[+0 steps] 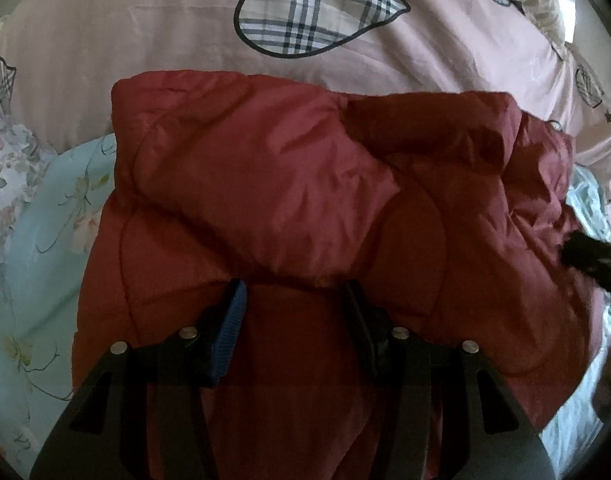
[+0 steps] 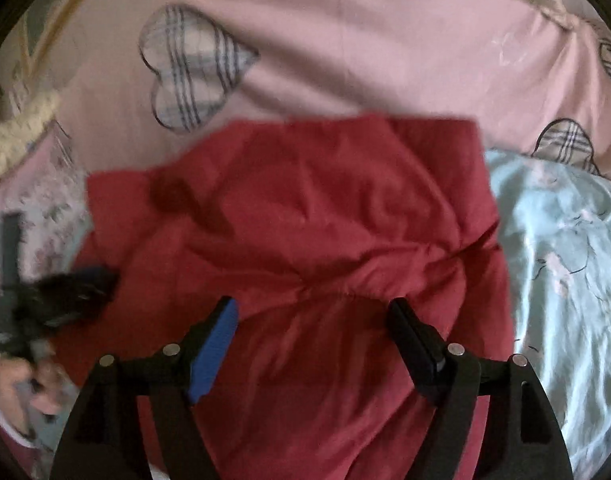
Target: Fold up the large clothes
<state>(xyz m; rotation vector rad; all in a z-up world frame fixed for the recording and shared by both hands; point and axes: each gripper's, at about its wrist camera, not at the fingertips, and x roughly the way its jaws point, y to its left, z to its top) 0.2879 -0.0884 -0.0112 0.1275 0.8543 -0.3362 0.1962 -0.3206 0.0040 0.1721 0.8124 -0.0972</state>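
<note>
Red jacket (image 1: 289, 184): quilted, padded cloth with curved stitch lines; the shell is smooth, with a faint sheen on its creases.

Pink bedcover (image 1: 145, 40): matt woven cloth, smooth, printed with plaid heart patches.

Pale blue sheet (image 2: 565, 248): floral print on a satin-like cloth, glossy, with bright highlights along its folds.

Left tongs (image 1: 293, 304): matt black plastic frame with polished metal pins at the joints. One finger carries a blue pad (image 1: 229, 332) of ribbed, rough texture; the other is plain black.

Right tongs (image 2: 313, 320): the same matt black plastic and bright metal pins; its blue pad (image 2: 211, 352) looks finely ridged.
</note>
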